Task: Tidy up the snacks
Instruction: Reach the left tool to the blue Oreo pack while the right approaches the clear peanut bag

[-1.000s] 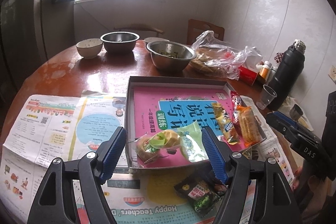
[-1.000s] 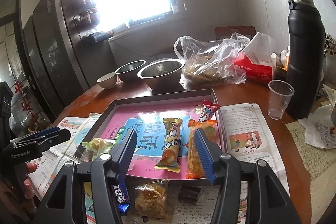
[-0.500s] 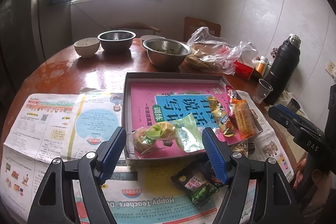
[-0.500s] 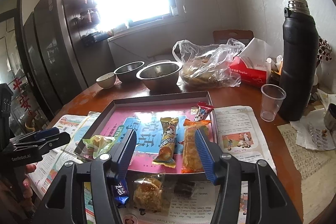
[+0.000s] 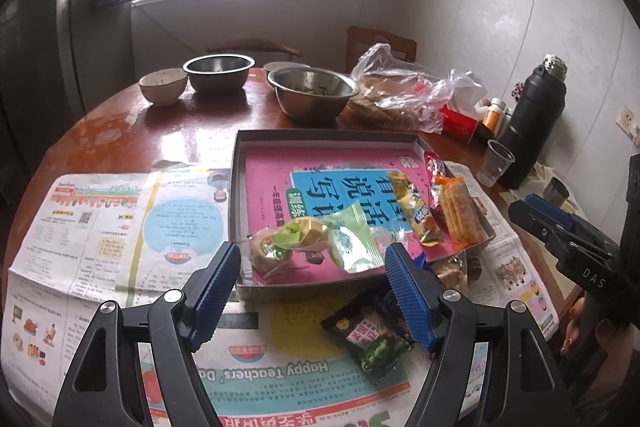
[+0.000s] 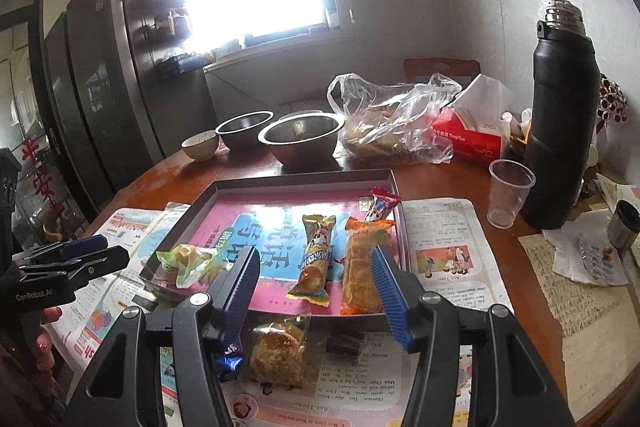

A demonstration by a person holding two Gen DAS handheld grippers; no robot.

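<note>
**Snack sorting, between picks: both claws idle above the near edge of the tray.**

Four wrapped snacks already lie in the shallow grey cardboard tray (image 5: 320, 137) with its pink printed liner: a green-wrapped pastry (image 5: 280, 247), a yellow bar wrapper (image 6: 314, 259), an orange cracker pack (image 6: 360, 267) and a small red sweet (image 6: 382, 205). Three or so remain on the newspaper-covered round table (image 5: 120, 227): a dark green-and-black packet (image 5: 370, 335), a clear-wrapped crumbly brown cake (image 6: 278, 347) and a blue wrapper (image 6: 228, 359). The step in hand appears to be choosing the next loose snack; the move calls for lowering onto a flat, crinkly packet and closing on it. The left gripper (image 5: 312, 291) stands spread, gripping nothing; the right gripper (image 6: 314, 291) is likewise parted and empty, the brown cake just below it.
</note>
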